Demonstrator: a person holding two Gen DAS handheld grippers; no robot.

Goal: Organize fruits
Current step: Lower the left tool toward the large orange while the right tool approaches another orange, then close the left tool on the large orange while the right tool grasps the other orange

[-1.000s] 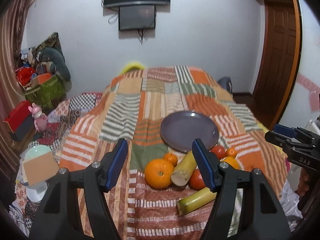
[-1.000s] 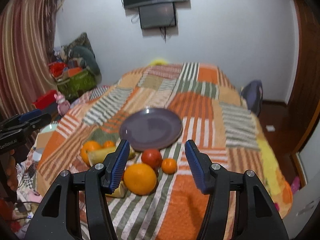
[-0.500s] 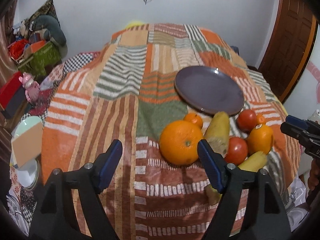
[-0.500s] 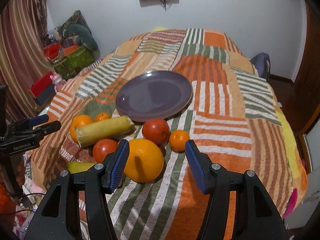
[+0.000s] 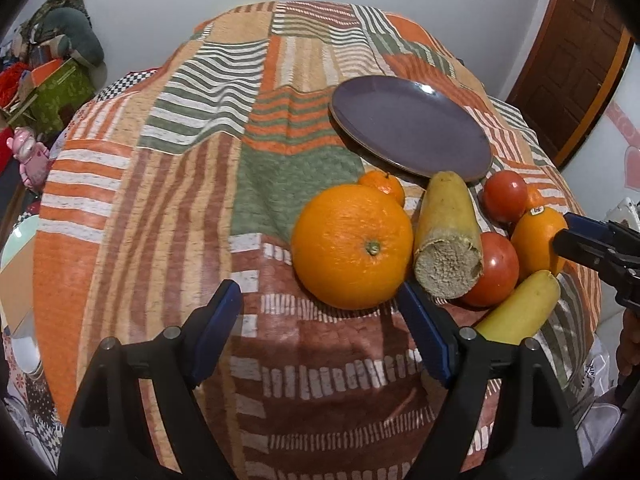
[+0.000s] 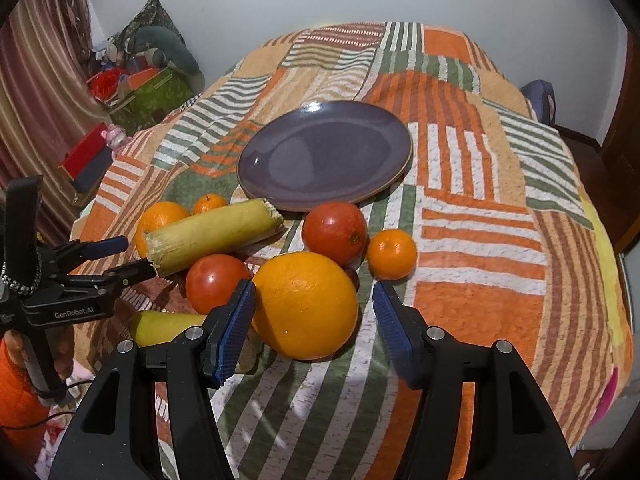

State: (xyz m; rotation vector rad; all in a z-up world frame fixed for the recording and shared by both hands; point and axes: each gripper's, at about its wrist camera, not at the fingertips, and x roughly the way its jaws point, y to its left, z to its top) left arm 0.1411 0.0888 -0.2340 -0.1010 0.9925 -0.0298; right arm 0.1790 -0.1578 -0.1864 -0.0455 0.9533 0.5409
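Bedroom, white walls; a bed covered by a patchwork quilt [image 6: 480,216] in orange, green and tan stripes carries everything. Clutter sits on the floor along the far left wall.

Purple plate [image 6: 324,152] lies flat on the quilt, bare, just behind the fruit cluster.

Fruit, right wrist view: a large orange [image 6: 306,306] nearest the camera; a red tomato [image 6: 335,232] behind it, close to the plate rim; a small tangerine [image 6: 392,254] just right of that tomato, apart from the big orange. A second tomato [image 6: 216,282] lies left of the large orange. A cut yellow-green stalk piece [image 6: 212,236] lies lengthwise behind it, far end near the plate rim. Behind the stalk are another orange [image 6: 162,218] and a second small tangerine [image 6: 210,203]. A yellow banana-like piece [image 6: 164,326] lies at the quilt's near left edge.

Right tool [image 6: 314,318]: jaws wide, blue pads either side of the large orange; left pad at or very near its skin, right pad clear of it. Not gripped.

Left tool [image 5: 318,328]: jaws wide, holding nothing, low over the quilt just in front of the other large orange [image 5: 352,246], which lies between and beyond the fingertips. Same stalk piece [image 5: 448,236] shows its rough cut end here, touching that orange's right side.
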